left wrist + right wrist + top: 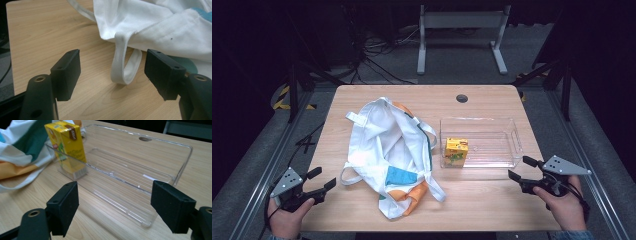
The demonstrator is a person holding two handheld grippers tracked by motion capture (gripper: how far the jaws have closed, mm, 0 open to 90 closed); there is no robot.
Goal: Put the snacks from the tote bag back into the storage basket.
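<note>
**A:** High view first: where are the two grippers?

**B:** The left gripper [323, 186] sits at the near left corner of the wooden table [362, 95], held in the person's left hand [287, 217]. Its jaws are spread apart with nothing between them. The right gripper [522, 169] is at the near right edge, in the right hand [564, 207], jaws likewise wide apart and empty.

**B:** And the things they point at?

**A:** A white tote bag [384, 145] with teal and orange patches lies crumpled across the middle-left of the table. Just to its right is a clear plastic tray [512, 150], and a yellow juice carton [456, 151] stands upright in the tray's near left corner.

**B:** What does the left gripper view add?

**A:** The bag [155, 27] fills the upper right, and one white strap loop [125, 67] lies flat on the wood between the open jaws but farther on, touching neither.

**B:** And the right gripper view?

**A:** The tray [185, 157] lies just ahead of the open jaws, with the carton [67, 147] upright at its far left end, beside the bag's fabric [22, 150]. The gripper touches none of these
</note>
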